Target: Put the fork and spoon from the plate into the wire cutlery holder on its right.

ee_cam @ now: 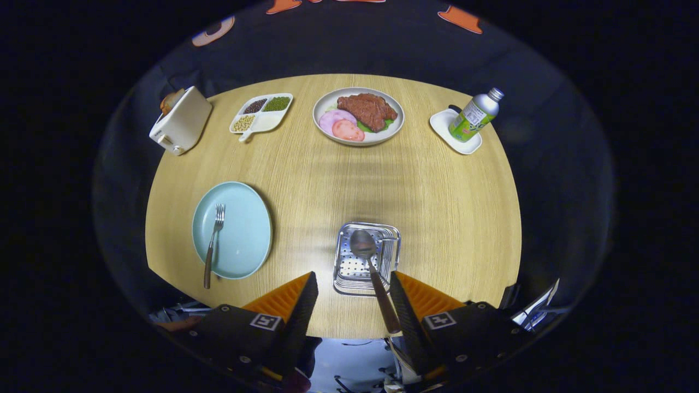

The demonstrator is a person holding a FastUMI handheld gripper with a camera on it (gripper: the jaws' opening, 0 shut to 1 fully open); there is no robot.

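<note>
Your gripper (pixel 349 305) is spread wide, fingers apart and pressing on nothing. The spoon (pixel 371 273) sits between them but closer to the right finger (pixel 407 305); its handle lies along that finger's inner face, and I can't tell if they touch. Its bowl is over the wire holder (pixel 367 256), handle sticking out toward you. Looks like it's released and leaning in the basket, so the spoon half reads as done or nearly so.

The holder sits near the front edge of the table (pixel 437 185), right of the blue plate (pixel 232 229). The fork (pixel 214 243) is on the plate, tines away from you, handle overhanging the plate's near rim. That overhang is your easy grab point.

Next is the fork, I'd say: approach the handle end, not the tines. Back out straight so the right finger doesn't drag the spoon out.
</note>
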